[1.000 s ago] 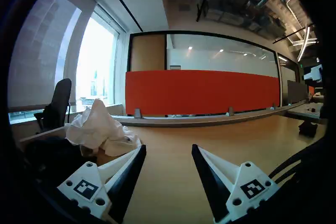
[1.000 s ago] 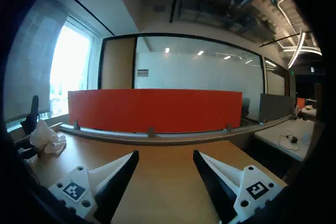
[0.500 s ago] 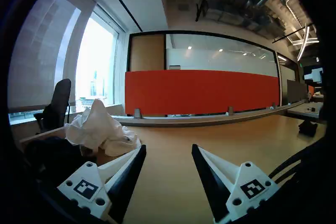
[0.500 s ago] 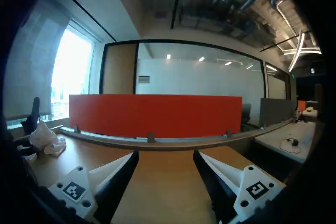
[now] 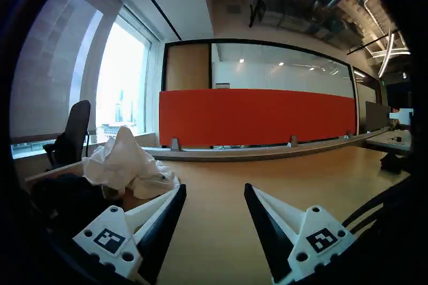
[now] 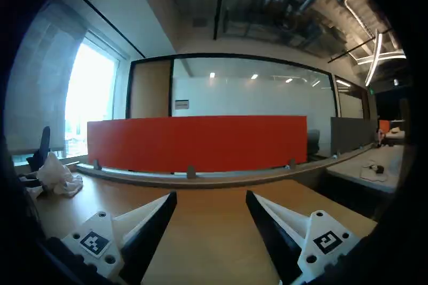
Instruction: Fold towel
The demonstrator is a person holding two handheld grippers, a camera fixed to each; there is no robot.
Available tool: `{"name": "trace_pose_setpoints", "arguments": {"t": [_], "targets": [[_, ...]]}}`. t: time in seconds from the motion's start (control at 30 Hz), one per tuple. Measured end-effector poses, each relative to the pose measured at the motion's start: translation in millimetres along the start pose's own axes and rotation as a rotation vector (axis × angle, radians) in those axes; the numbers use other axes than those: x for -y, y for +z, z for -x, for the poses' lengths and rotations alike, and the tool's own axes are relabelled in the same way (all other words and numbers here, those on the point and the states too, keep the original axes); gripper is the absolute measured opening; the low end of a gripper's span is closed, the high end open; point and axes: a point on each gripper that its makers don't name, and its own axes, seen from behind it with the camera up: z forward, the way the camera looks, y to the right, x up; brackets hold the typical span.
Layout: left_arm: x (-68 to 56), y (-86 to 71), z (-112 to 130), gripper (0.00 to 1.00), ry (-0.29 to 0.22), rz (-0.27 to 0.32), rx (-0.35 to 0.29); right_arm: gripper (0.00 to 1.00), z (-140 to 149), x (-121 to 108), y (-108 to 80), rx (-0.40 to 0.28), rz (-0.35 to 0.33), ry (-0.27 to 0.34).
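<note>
A crumpled white towel (image 5: 128, 164) lies in a heap on the wooden table (image 5: 224, 231), just beyond and left of my left gripper's left finger. My left gripper (image 5: 214, 191) is open with nothing between its fingers, low over the tabletop. In the right gripper view the same towel (image 6: 58, 175) sits small at the far left of the table (image 6: 208, 237). My right gripper (image 6: 210, 199) is open and empty, well to the right of the towel.
A red divider panel (image 5: 257, 116) runs along the table's far edge. A dark bundle (image 5: 69, 199) lies left of the towel and a black office chair (image 5: 72, 138) stands by the window. A small dark object (image 5: 393, 162) sits at the right. Another desk (image 6: 369, 170) stands to the right.
The right gripper view has tilted and shifted slightly, with the table edge and divider moving a little in frame. The left gripper and the towel have not moved.
</note>
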Motion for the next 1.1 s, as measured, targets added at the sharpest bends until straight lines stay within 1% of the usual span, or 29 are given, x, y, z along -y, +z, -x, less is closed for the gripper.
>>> {"name": "trace_pose_setpoints", "arguments": {"t": [0.3,0.47,0.63,0.9,1.1], "targets": [[-0.4,0.0,0.1,0.8,0.0,0.0,0.0,1.0,33.5,-14.2,-0.2,0.009,0.019,0.029],[-0.5,-0.2,-0.3,0.8,0.0,0.0,0.0,1.0,45.2,-12.9,-0.7,-0.002,0.002,0.029],[-0.4,-0.4,-0.7,0.8,0.0,0.0,0.0,1.0,56.9,-10.7,-0.6,0.002,-0.013,0.034],[-0.8,-0.7,-1.0,0.8,0.0,0.0,0.0,0.99,65.1,-16.3,-0.3,0.0,-0.007,0.047],[-0.6,-0.9,-1.0,0.8,0.0,0.0,0.0,0.99,69.6,-15.9,0.0,0.006,-0.007,0.046]]}}
